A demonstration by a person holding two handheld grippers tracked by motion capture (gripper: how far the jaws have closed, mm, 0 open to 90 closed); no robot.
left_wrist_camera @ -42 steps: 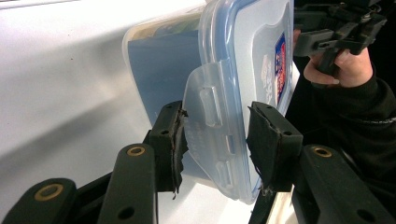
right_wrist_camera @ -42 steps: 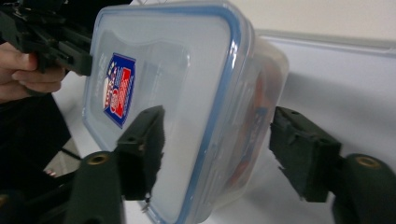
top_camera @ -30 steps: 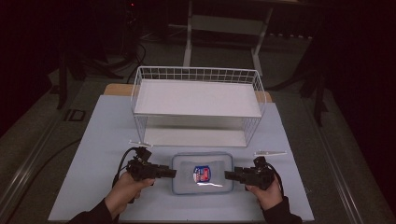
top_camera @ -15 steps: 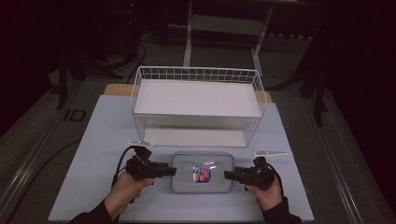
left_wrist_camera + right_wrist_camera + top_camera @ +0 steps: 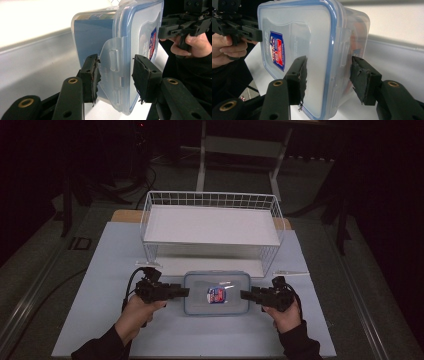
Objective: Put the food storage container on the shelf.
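From the high view, you hold the left gripper [image 5: 183,291] and the right gripper [image 5: 245,294] at opposite short ends of a clear rectangular plastic container with a blue-rimmed snap lid [image 5: 216,292]. It lies flat on the pale blue table mat [image 5: 100,270], lid up, with a small red, white and blue label [image 5: 215,294] at the middle of the lid. Just past your fingertips stands a white wire basket shelf [image 5: 212,225], apart from the container. A thin pale strip [image 5: 290,272] lies on the mat beyond your right gripper.

In the left gripper view, your two black padded fingers [image 5: 90,75] stand open around the container's end [image 5: 117,57]. One pad rests against or just beside the hinged clear latch flap [image 5: 111,67]; the other sits a little off the lid's rim, so nothing is clamped. The body looks blue-tinted and see-through. Past the far end you see your right hand [image 5: 192,43] with its gripper [image 5: 162,28].

In the right gripper view, the fingers [image 5: 298,75] are spread wide, one over the lid face and one beside the container wall [image 5: 354,40], with a gap on the wall side. The label [image 5: 277,51] sits just beyond the lid-side pad, and your left gripper [image 5: 258,33] meets the far end.
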